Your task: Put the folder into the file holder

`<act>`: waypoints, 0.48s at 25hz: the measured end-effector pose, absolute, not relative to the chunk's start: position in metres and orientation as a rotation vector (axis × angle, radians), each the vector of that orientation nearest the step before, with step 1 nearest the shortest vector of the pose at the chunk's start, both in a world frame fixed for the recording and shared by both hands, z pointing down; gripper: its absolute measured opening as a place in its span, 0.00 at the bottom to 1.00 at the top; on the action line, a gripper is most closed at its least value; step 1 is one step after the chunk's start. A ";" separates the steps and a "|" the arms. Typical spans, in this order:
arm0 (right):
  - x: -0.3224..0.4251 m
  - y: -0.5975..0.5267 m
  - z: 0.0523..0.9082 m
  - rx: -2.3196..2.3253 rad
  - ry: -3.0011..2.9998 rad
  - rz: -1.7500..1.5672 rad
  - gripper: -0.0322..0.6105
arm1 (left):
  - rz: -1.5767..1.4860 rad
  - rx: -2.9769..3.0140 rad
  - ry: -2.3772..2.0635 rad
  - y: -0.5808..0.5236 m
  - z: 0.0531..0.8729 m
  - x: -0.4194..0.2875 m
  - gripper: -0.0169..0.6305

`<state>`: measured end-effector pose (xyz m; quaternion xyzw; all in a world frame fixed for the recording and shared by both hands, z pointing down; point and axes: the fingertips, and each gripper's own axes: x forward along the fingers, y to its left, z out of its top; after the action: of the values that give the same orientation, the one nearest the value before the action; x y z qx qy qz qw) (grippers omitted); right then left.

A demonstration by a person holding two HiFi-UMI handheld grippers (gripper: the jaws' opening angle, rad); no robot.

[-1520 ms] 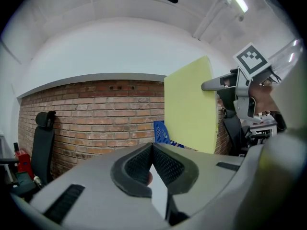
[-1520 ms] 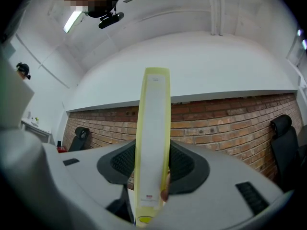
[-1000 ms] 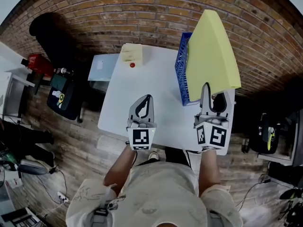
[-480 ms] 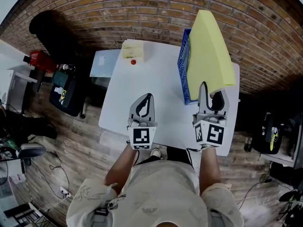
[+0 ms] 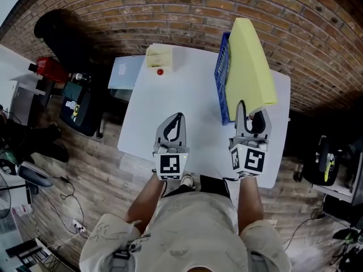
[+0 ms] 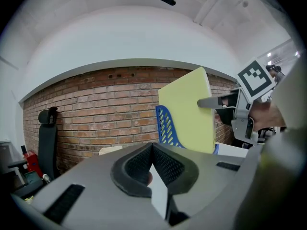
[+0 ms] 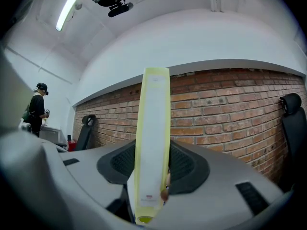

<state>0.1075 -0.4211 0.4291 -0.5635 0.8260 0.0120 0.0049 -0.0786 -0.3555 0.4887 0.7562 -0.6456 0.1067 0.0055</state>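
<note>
We grip the folder (image 5: 248, 61) upright in our right gripper (image 5: 252, 111), near the holder (image 5: 222, 78). Our left gripper (image 5: 178, 118) is closed, empty.

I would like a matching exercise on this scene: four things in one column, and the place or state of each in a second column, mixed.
1 folder
2 file holder
3 left gripper
4 small red object

A shut, empty
B standing on the table, right side
C held by the right gripper
D near the table's far edge, beside a pale yellow box

Pairs: 1-C, 2-B, 3-A, 4-D
</note>
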 end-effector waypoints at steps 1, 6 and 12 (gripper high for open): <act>0.107 -0.421 0.432 -1.767 2.590 0.034 0.35 | 0.338 2.366 -2.021 -0.355 0.489 -0.078 0.04; 0.103 -0.423 0.444 -1.777 2.612 0.028 0.35 | 0.342 2.354 -2.023 -0.355 0.492 -0.080 0.04; 0.098 -0.423 0.463 -1.805 2.640 0.002 0.35 | 0.342 2.348 -2.023 -0.355 0.494 -0.080 0.05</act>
<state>0.0980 -0.4231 0.4635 -0.5642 0.8252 0.0007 -0.0283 -0.0802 -0.3553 0.4945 0.7530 -0.6488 0.1095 0.0115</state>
